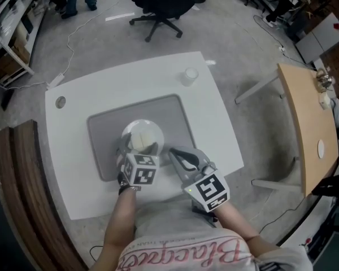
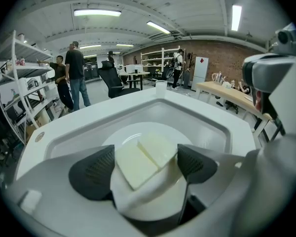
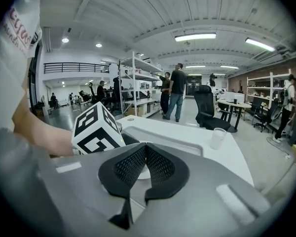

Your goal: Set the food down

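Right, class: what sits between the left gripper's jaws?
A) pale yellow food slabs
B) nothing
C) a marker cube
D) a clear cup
A: the left gripper has the pale food slabs between its two dark pads, over the white plate.

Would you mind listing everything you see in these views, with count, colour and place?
table: one, white, in the middle of the floor
tray: one, grey, on the table
plate: one, white, on the tray
food: two slabs, pale yellow, between the left jaws at the plate; contact with the plate unclear
cup: one, translucent, at the table's far edge
office chair: one, black, beyond the table
wooden table: one, tan, to the right
people: several, dark clothes, standing in the background
left gripper: one, grey, jaws closed on the food
right gripper: one, grey, jaws together, empty, beside the left one
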Motion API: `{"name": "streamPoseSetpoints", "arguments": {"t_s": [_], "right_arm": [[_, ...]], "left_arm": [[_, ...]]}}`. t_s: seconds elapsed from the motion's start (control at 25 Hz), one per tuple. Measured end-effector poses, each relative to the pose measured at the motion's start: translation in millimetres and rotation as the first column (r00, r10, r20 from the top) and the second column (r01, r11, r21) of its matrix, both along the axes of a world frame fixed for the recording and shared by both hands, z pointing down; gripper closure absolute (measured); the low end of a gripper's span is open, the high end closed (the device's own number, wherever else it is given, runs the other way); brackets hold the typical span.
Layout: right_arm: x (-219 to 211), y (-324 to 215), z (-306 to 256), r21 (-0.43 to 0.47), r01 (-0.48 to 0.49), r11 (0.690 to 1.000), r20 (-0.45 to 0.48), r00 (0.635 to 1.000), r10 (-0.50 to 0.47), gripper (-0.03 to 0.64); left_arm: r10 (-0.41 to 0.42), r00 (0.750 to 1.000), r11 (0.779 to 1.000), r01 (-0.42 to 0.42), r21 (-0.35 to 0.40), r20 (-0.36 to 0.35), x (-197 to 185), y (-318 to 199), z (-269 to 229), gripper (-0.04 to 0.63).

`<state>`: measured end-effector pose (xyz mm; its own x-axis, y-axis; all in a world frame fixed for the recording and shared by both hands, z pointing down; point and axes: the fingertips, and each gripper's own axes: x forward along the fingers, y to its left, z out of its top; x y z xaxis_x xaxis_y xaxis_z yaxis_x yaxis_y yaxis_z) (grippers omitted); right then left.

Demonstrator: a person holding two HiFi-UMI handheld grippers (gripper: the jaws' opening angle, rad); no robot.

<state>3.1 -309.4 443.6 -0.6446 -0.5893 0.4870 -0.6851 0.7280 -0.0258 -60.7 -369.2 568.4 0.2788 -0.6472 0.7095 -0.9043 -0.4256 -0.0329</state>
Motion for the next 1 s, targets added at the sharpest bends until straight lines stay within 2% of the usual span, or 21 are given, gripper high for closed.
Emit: {"name": "streamPoseSetpoints", "arguments": {"t_s": [0.28,0.44,0.64,0.8,0.84,1.0], "right_arm": [[3,8,0,0.012,0.004,1.0,-0.009,1.0,-0.004,0.615],[2,11,-5,0.029,-0.002,1.0,-0.003,1.0,0.002,0.615],[3,8,-21,0.083,-0.031,0.996,0.057,0.998,0.026,0.615],[2,18,-26,0.116,0.002,0.993,0.037,0.999,-0.007,0.615],[1,20,-26,0.121,0.011,0.993,0.036,0.999,-0.015,0.615],[-5,29,-31,0.15,0.045,0.988,0.03,0.998,-0.05,0.617]], "left_arm": [[-0.018,1.0,1.0,0.018,-0.002,-0.005,4,-2,11,0.196],[-0.03,0.999,0.998,0.028,0.048,0.027,0,-8,6,0.175],[-0.06,0.997,0.993,0.064,0.102,-0.045,-7,-2,-17,0.179],[-0.031,0.988,0.991,0.05,0.125,-0.154,-3,23,-56,0.209],[-0.017,0.986,0.99,0.04,0.138,-0.164,-3,30,-67,0.213],[0.004,0.986,0.977,0.031,0.211,-0.166,-7,51,-103,0.324]]}}
